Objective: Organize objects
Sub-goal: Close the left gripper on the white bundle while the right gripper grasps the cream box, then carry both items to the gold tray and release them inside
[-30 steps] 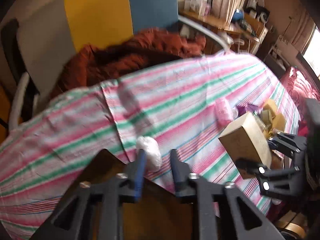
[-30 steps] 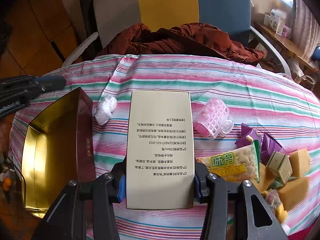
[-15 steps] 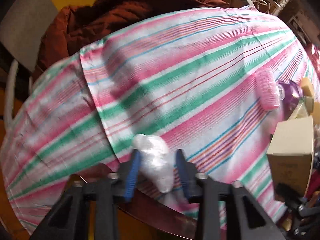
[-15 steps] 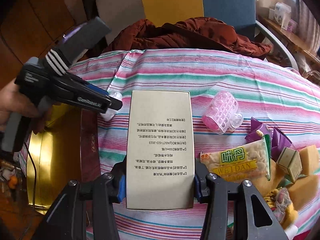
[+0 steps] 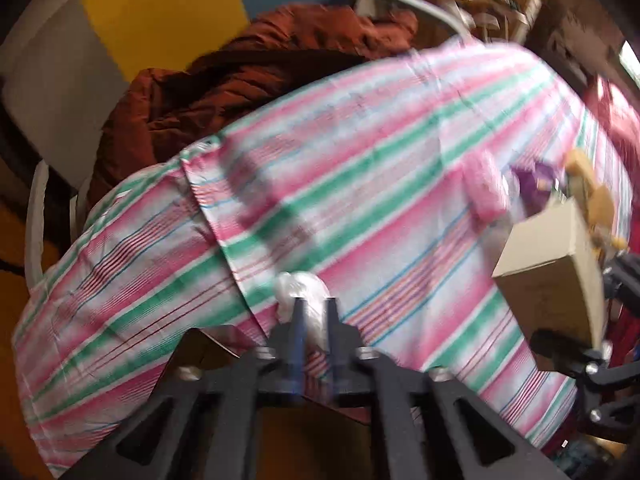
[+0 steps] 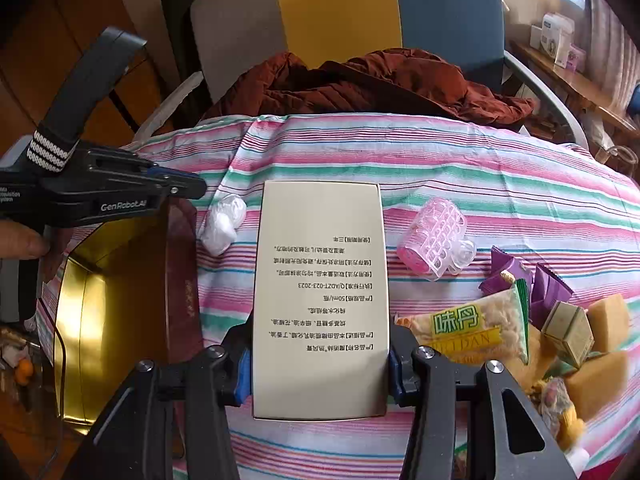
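My right gripper is shut on a beige box with printed text and holds it above the striped tablecloth; the left wrist view shows that box at the right. A white crumpled plastic wad lies on the cloth between the box and a gold tin with a dark red wall. My left gripper hovers over the tin's far corner. Its tips stop just short of the wad. Its jaws stand a narrow gap apart, and the wad shows through that gap.
A pink hair roller, a snack packet, purple sachets and small tan boxes crowd the cloth's right side. A red-brown jacket lies on the chair behind the table. A hand grips the left tool.
My left gripper came in from the left over the wad, then drew back slightly, and its jaws narrowed. The right gripper and the box stayed put.
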A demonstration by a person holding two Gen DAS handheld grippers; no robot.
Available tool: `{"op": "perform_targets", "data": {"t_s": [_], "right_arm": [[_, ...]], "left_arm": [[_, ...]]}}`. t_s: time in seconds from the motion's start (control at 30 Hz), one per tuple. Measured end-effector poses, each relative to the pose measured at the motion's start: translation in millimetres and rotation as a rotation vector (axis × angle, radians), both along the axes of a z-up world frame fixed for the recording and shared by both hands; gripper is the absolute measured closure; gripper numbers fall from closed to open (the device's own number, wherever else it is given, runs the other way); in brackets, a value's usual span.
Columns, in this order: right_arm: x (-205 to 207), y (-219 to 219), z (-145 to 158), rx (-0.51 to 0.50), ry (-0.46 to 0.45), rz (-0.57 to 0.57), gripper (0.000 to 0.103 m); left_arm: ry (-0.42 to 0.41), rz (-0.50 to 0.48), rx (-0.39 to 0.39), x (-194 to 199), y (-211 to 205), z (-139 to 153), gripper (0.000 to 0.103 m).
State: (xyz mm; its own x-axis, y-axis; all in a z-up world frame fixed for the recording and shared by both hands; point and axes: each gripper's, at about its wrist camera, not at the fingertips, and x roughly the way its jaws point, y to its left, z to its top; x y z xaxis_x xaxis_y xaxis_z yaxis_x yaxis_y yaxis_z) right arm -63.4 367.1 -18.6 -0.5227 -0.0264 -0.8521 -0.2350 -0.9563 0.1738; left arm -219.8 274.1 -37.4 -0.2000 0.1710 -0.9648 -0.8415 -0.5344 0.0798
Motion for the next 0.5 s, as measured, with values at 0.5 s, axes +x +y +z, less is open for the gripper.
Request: {"op": "perform_targets", "data": {"t_s": [0.5], "right_arm": [[-2,14,-5,-0.031,0.002,-0.017,0.053]], "left_arm": [[-0.011,0.054,-0.073,-15,2,-33,0.067]]}}
